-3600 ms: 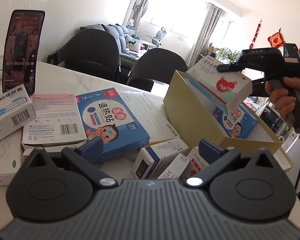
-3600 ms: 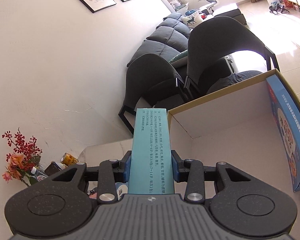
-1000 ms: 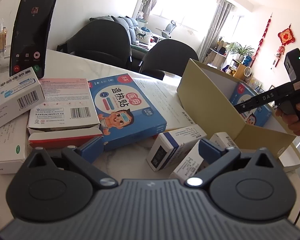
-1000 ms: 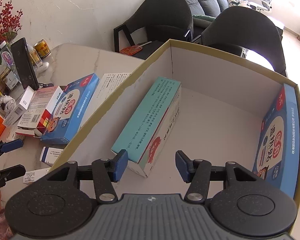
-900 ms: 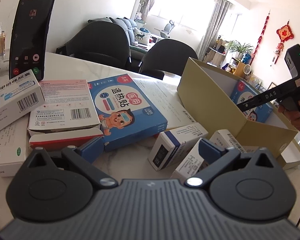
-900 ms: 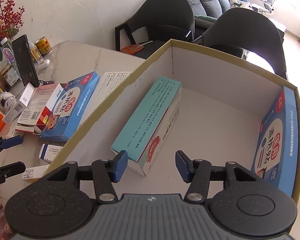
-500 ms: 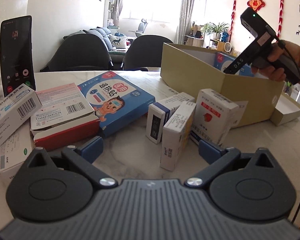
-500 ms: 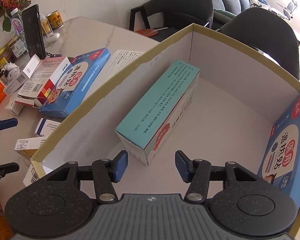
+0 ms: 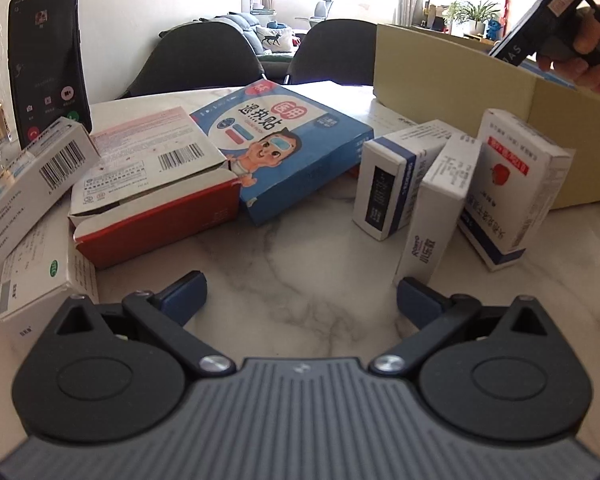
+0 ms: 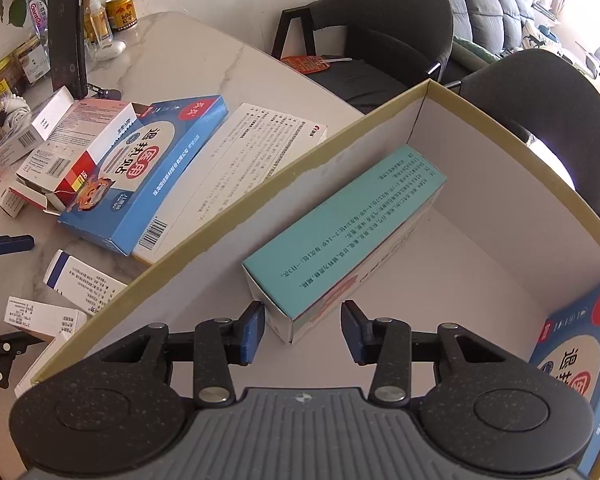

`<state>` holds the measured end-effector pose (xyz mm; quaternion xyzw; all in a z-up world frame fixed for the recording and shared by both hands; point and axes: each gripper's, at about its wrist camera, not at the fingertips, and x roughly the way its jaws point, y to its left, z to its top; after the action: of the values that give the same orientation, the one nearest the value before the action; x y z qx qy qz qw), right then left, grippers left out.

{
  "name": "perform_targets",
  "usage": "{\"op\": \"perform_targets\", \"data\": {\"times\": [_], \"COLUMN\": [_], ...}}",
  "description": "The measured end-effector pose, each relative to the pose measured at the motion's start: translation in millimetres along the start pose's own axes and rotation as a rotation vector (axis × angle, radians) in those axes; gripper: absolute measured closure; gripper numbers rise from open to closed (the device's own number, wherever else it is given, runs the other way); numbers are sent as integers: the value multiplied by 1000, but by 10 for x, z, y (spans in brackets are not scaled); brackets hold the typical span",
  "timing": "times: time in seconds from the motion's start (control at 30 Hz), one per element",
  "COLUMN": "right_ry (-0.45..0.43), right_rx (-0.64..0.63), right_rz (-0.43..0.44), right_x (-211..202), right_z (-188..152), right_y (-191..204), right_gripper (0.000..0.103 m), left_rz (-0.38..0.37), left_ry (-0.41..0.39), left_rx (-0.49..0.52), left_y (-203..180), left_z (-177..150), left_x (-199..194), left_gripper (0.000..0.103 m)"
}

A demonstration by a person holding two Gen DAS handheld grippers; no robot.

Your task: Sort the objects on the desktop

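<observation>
A teal-topped medicine box [image 10: 348,232] lies flat inside the open cardboard box [image 10: 500,184], beside a blue fever-patch box [image 10: 576,364] that leans on the right wall. My right gripper [image 10: 303,332] hangs over the teal box's near end. Its jaws are closing; the box corner shows between them, but the pads do not press on it. My left gripper [image 9: 300,292] is open low over the marble table, nothing between its fingers. Just ahead of it stand three small white boxes [image 9: 436,216], and further back lies a second blue fever-patch box [image 9: 284,136].
A red-and-white carton [image 9: 148,184] and other white boxes [image 9: 32,172] crowd the left. A phone [image 9: 48,64] stands upright behind them, with cans and bottles [image 10: 120,10] at the wall. A printed leaflet [image 10: 256,148] lies by the cardboard box. Two dark chairs [image 10: 380,28] stand past the table edge.
My left gripper has sunk closer to the table and rolled level, so the small white boxes loom nearer. My right gripper's jaws have narrowed, and it has shifted over the teal box's near end.
</observation>
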<state>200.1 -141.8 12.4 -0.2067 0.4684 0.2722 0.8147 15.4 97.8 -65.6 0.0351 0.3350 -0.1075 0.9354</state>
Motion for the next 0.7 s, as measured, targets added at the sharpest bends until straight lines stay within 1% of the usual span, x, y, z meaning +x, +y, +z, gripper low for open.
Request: {"op": "perform_targets", "data": {"times": [0.1,0.23,0.4,0.5,0.7], "right_ry": [-16,-18,-28,-28,-64], "right_rx": [-76,-171,-258,-274,-269], "right_rz": [-25,-51,-77,-67,-63], "right_x": [56,140,247,299,283], "right_z": [67,136,207,230,154], "right_y": [21,22,1,-16,-45], "right_gripper": [59,57,43,39,38], "left_rz": [6,4,16,31,35], "left_ry": [0,-1,-1,2,3], "left_rx": [4,11,4,-17,-19], "left_y": [15,31,51,81,73], "left_z": [23,58,124,165,164], "left_x": [29,68,149,202,195], "left_gripper": [0,0,0,0,0]}}
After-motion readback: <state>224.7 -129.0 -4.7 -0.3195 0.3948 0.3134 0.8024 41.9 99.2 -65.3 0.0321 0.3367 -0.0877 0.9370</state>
